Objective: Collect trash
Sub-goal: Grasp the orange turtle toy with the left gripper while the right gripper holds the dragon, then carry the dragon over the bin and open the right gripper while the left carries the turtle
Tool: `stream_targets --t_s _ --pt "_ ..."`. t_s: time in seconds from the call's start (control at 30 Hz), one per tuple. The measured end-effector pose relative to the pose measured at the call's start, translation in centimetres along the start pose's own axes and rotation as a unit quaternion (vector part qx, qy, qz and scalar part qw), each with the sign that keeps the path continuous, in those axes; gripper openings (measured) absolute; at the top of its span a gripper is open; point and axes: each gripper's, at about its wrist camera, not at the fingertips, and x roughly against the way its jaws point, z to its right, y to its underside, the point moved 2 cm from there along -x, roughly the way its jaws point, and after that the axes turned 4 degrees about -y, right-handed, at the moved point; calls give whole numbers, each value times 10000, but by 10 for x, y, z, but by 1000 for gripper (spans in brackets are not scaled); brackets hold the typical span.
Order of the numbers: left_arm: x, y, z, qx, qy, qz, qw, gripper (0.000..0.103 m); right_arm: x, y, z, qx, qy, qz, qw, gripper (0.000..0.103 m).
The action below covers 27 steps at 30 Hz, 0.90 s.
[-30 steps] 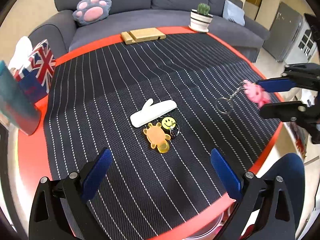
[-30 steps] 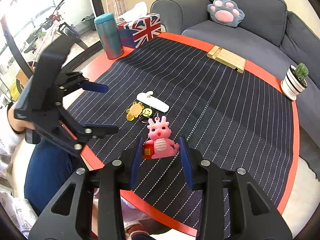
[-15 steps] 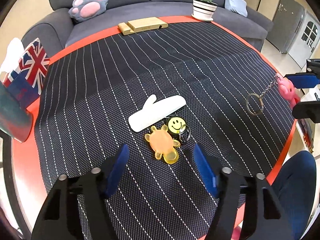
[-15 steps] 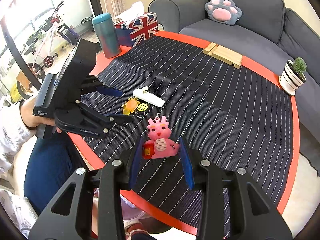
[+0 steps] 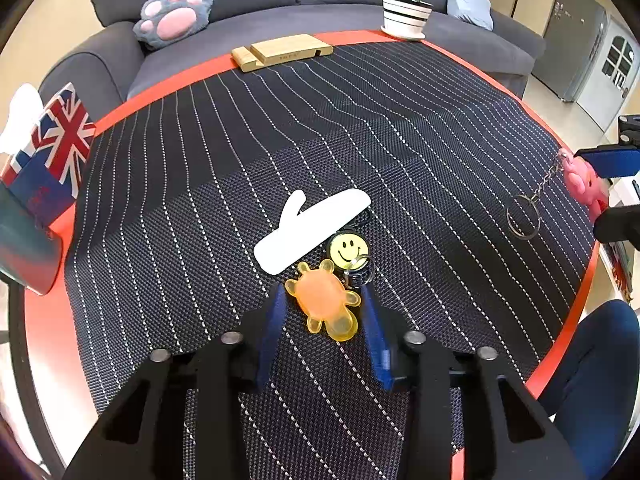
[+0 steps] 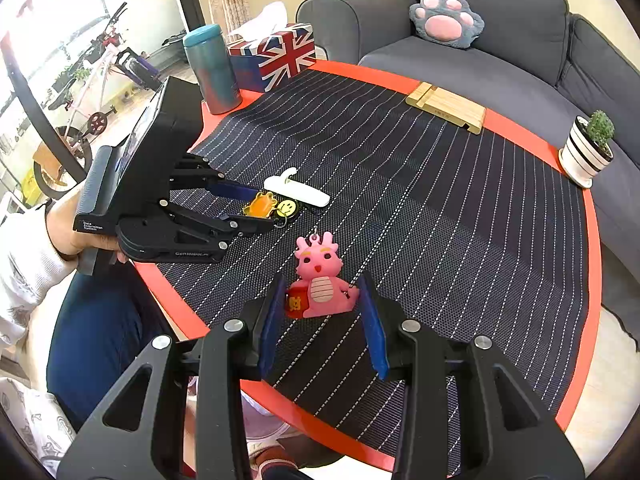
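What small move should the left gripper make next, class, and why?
Probably close the jaws: the left gripper already straddles the orange turtle keychain on the mat, blue pads on either side, while the right gripper holds the pink dragon keychain.

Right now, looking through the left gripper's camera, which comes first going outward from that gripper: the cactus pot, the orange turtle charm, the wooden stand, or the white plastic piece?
1. Orange turtle charm, between the left gripper fingers.
2. White plastic piece, just beyond, mid-table.
3. Wooden stand, at the far table edge.
4. Cactus pot, far edge, to the right of the stand.
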Motion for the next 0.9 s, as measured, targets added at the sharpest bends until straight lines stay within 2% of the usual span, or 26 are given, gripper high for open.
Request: stream_targets --t_s 0.43,0.9 --pt "18 11 1 -95 18 139 9999 35 -6 2 -4 4 14 42 10000 37" --pt "80 40 7 -243 257 546 9979 35 16 16 -31 200 -72 282 9994 37"
